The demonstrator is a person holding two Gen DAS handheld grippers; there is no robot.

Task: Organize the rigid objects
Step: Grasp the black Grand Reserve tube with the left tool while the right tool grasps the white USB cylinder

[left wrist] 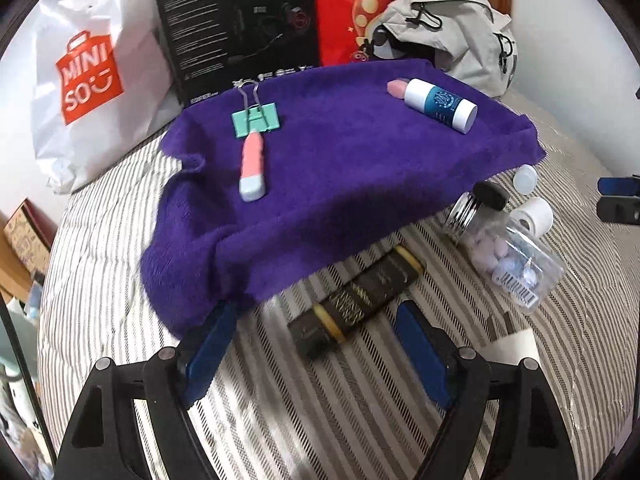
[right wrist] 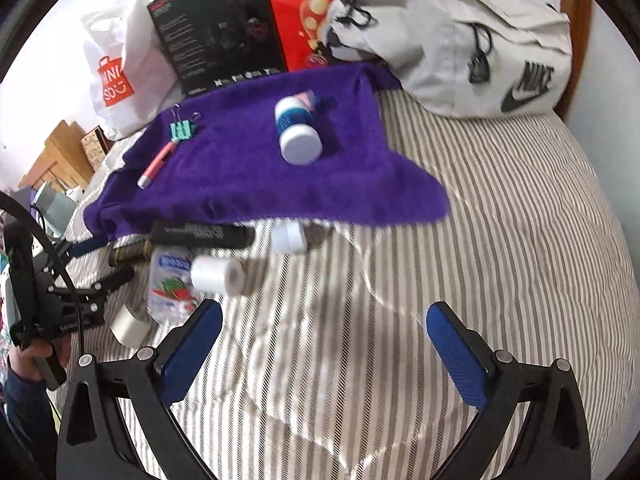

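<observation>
A purple towel [left wrist: 340,160] lies on the striped bed [left wrist: 120,240]. On it are a teal binder clip [left wrist: 256,120], a pink and pale blue pen-like stick [left wrist: 252,168], a white and blue bottle [left wrist: 440,105] and a pink piece [left wrist: 397,89]. In front of the towel lie a dark tube with gold bands [left wrist: 356,300], a clear jar of tablets [left wrist: 508,256], a white tape roll [left wrist: 534,216] and a small white cap [left wrist: 526,179]. My left gripper [left wrist: 316,344] is open, its fingers either side of the dark tube's near end. My right gripper [right wrist: 324,344] is open and empty over bare bedding.
A white Miniso bag [left wrist: 88,80], a black box [left wrist: 236,28], a red bag [left wrist: 360,12] and a grey Nike bag [right wrist: 472,40] stand behind the towel. The bed drops off at the left, with wooden furniture [right wrist: 60,152] beyond.
</observation>
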